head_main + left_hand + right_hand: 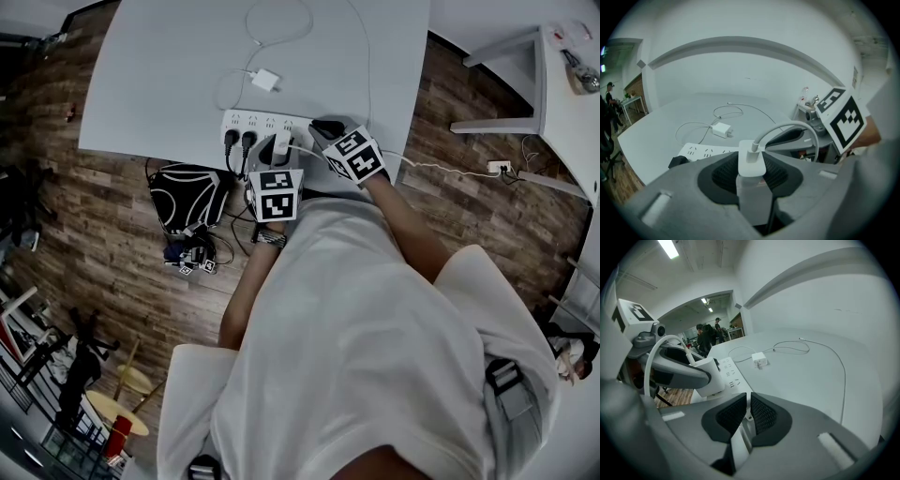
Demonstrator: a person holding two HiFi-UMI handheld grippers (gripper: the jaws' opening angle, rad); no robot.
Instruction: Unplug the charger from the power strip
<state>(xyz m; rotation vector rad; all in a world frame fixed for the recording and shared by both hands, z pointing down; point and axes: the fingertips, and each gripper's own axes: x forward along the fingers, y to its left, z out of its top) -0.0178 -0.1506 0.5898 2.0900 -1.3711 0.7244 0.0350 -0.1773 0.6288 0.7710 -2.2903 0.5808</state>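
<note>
A white power strip [253, 122] lies along the near edge of the grey table [169, 75]. My left gripper [277, 155] is shut on a white charger [284, 142] that stands at the strip; in the left gripper view the charger [751, 161] sits between the dark pads, its cable looping off to the right. I cannot tell whether its prongs are in the strip [705, 151]. My right gripper [323, 128] is at the strip's right end. In the right gripper view its pads [733, 416] are almost together, pinching a thin white piece that looks like the strip's cord.
Two black plugs [239, 142] sit in the strip's left sockets. A second white charger [265, 80] with a coiled cable lies farther back on the table. A black bag [187, 195] rests on the wood floor under the table's edge. People stand far off [705, 336].
</note>
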